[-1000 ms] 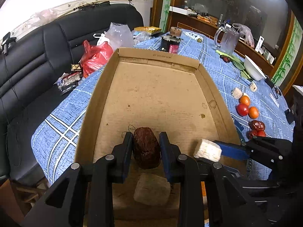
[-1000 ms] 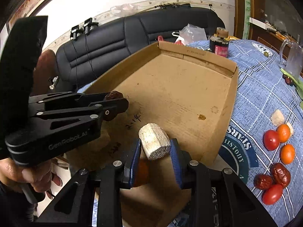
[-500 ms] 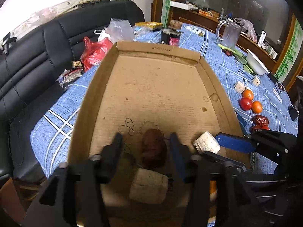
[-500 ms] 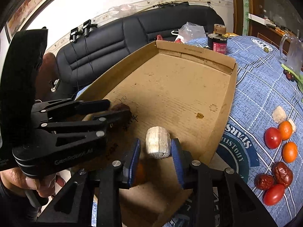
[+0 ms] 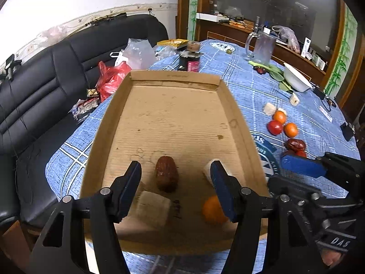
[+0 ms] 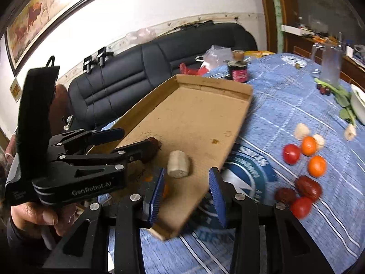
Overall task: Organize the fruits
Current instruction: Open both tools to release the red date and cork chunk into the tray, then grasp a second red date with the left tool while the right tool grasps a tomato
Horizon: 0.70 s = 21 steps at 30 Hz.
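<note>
Two black hand-held grippers are hovering over the near end of the shallow brown cardboard tray (image 5: pixel 230 105), and we are holding both with jaws spread wide and nothing between them. Our left gripper (image 5: pixel 175 182) is straddling the wrinkled dark-red date (image 5: pixel 166 176), which is lying on the tray floor clear of both blue pads. Our right gripper (image 6: pixel 187 194) is sitting just behind the pale cream cut chunk (image 6: pixel 178 164), also resting free on the cardboard, with the tray's right wall passing between its fingers.

A second pale block (image 5: pixel 153 207) and a small orange fruit (image 5: pixel 212 209) are lying nearer the tray's front edge; the left gripper's right finger is partly covering that orange and the cream chunk. On the blue checked tablecloth (image 6: pixel 285 105) to the right, a loose cluster is waiting: a red tomato (image 6: pixel 291 153), two orange fruits, more dark-red dates and another tomato, all blurred in the right wrist view. Farther back are standing a dark jar (image 5: pixel 189 61), a clear glass pitcher (image 5: pixel 261 48) and a white bowl (image 5: pixel 296 77), with a black leather sofa (image 5: pixel 45 86) beyond the table.

A second ago each gripper was clamping its piece, the left the date and the right the chunk; both have since released and are drawing back.
</note>
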Motion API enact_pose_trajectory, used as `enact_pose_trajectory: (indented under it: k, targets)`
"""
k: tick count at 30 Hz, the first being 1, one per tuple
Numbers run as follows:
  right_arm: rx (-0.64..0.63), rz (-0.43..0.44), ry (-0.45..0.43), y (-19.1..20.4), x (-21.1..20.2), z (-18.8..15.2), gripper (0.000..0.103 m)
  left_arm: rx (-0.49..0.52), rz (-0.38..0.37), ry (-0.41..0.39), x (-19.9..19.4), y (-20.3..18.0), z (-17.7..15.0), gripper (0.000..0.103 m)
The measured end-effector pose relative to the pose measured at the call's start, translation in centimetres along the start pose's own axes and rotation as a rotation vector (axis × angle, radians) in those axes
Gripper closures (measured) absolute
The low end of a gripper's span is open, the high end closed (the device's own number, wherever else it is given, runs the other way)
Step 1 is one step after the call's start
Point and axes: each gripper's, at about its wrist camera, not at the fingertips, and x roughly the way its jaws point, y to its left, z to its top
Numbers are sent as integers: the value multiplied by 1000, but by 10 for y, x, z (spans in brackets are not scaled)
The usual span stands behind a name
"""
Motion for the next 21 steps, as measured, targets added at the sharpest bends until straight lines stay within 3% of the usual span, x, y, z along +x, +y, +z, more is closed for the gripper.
enact_pose_trajectory:
  k: [10,21]
  targets:
    - [98,-87,-34,-44,-42,-30,58,35,-64,-4,-10,-30,-2,41]
    - [192,-154,-39,-86,-62,-61,58,101,-138,9,-15,-77,-6,41]
